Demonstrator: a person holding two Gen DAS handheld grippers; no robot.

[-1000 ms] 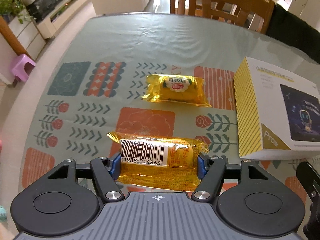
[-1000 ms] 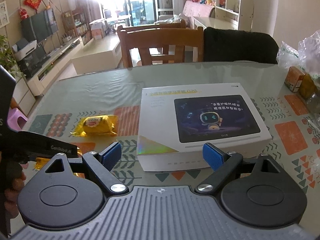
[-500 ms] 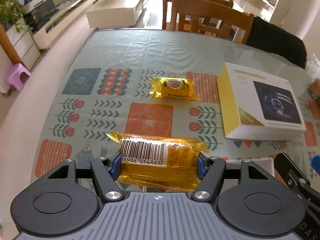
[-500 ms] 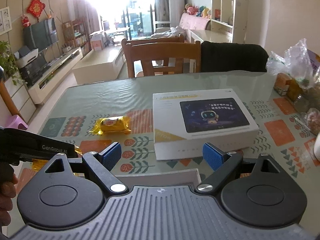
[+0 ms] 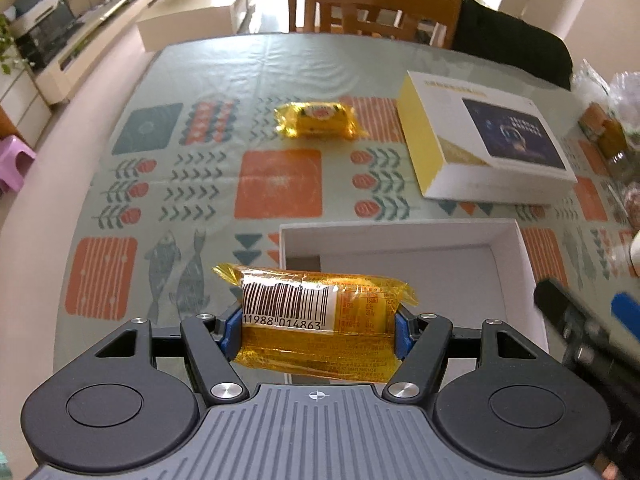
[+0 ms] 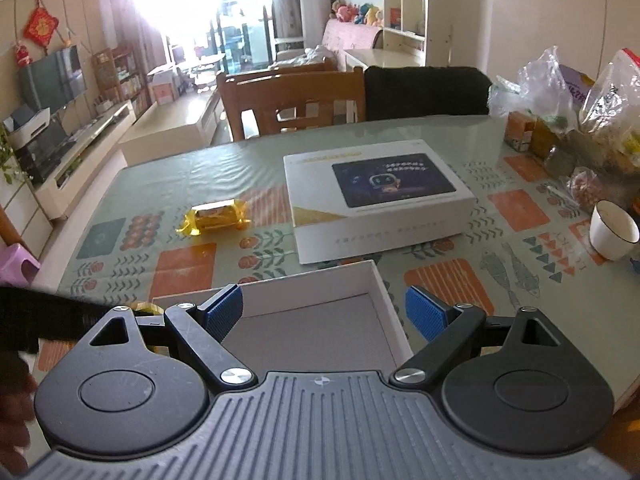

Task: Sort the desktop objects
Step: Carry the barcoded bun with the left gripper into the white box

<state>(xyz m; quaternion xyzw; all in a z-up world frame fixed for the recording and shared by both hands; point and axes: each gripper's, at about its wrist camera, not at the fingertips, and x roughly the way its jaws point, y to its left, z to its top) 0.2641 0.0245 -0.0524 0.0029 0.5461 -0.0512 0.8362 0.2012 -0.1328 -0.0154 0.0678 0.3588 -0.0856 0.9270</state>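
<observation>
My left gripper is shut on a yellow snack packet with its barcode side up, held above the near left corner of an open white box tray. A second yellow snack packet lies further back on the patterned tablecloth; the right wrist view also shows this packet. My right gripper hangs open over the white box tray, nothing between its blue pads. Its tip shows at the right edge of the left wrist view as a dark right gripper.
A closed white tablet box lies behind the tray. A white cup and plastic bags of food crowd the table's right side. Wooden chairs stand at the far edge. A hand shows at left.
Both grippers have drawn back toward the near edge. The white box tray has come fully into view under them. The left gripper still holds the packet.
</observation>
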